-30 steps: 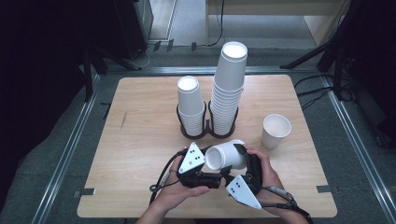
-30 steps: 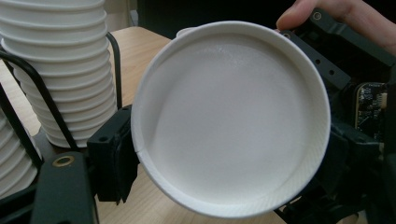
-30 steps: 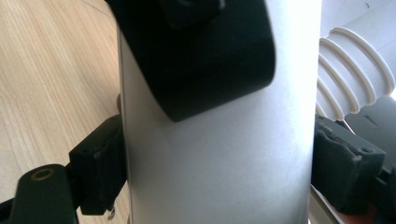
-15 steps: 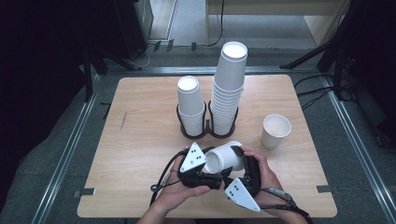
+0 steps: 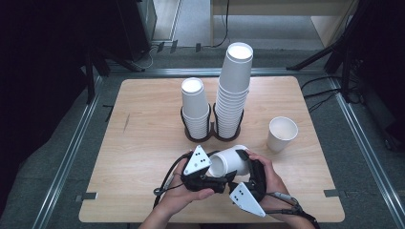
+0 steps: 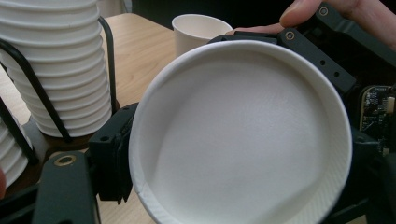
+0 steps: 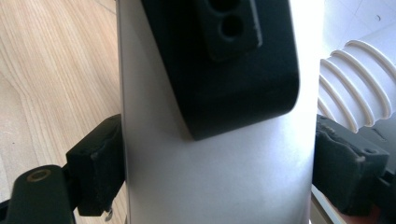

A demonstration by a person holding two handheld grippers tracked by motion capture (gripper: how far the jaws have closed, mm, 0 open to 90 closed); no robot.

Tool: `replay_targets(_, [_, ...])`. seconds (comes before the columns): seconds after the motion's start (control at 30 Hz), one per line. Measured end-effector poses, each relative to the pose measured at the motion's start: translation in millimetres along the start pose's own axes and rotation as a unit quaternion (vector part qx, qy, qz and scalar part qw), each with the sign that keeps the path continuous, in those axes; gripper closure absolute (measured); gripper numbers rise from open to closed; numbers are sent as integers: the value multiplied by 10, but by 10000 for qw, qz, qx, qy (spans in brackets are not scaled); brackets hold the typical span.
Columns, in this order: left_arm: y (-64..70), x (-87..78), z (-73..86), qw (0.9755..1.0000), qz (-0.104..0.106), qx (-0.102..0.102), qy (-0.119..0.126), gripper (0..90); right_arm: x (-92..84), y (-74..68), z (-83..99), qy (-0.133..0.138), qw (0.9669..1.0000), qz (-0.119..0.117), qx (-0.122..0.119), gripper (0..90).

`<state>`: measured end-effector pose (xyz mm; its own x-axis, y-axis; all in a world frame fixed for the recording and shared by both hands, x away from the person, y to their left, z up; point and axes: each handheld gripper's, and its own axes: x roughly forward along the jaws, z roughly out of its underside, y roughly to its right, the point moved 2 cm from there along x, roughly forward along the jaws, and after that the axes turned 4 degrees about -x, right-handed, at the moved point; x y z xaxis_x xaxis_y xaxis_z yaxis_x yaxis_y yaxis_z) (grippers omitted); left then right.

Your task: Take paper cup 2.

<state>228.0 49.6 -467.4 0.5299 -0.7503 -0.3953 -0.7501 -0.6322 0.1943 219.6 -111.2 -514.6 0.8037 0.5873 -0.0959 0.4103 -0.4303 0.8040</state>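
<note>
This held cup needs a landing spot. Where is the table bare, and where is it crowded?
Bare: the table's left half beside the short stack, and the far-right corner behind the lone cup. Crowded: the middle, around both stacks' holder, and the near edge under both hands.

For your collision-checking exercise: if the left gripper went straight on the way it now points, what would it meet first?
The left gripper faces the open mouth of the paper cup lying sideways, which the right gripper grips around its wall. It would meet that cup's rim at once; one left pad seems to touch it already.
</note>
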Motion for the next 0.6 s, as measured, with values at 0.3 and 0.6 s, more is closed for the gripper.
replay_targets(0.3, [-46, 6, -7, 9995, 124, -281, -83, 209, -3, -7, 1, -45, 9998, -115, 179, 133])
replay_targets(0.6, [-91, -40, -15, 9995, -75, -306, 66, 217, -16, 24, -54, 86, 9993, -120, 352, 131])
